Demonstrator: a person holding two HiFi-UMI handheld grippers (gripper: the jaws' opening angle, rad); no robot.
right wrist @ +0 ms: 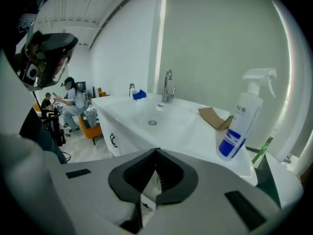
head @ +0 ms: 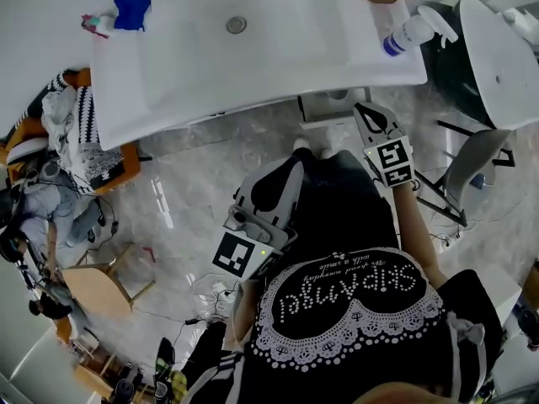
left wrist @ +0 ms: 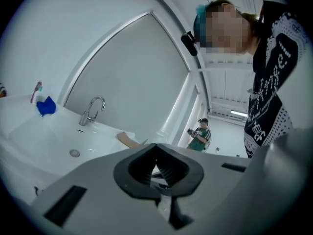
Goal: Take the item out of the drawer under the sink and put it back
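Currently we log the grey plastic left gripper (left wrist: pixel 156 146) and grey plastic right gripper (right wrist: pixel 156 151) with ribbed black jaws pressed together, nothing between them. Below the front edge of the glossy white rectangular sink (head: pixel 278 66) with its round steel drain (head: pixel 237 24) sits a smooth white drawer front (right wrist: pixel 124 136) with a dark curved handle (right wrist: pixel 113 140). Its contents are hidden from us.

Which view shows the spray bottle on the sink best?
The right gripper view: the spray bottle stands upright in full side profile, trigger to blue-banded base. The head view shows it from above, foreshortened, at a corner of the sink. The left gripper view misses it.
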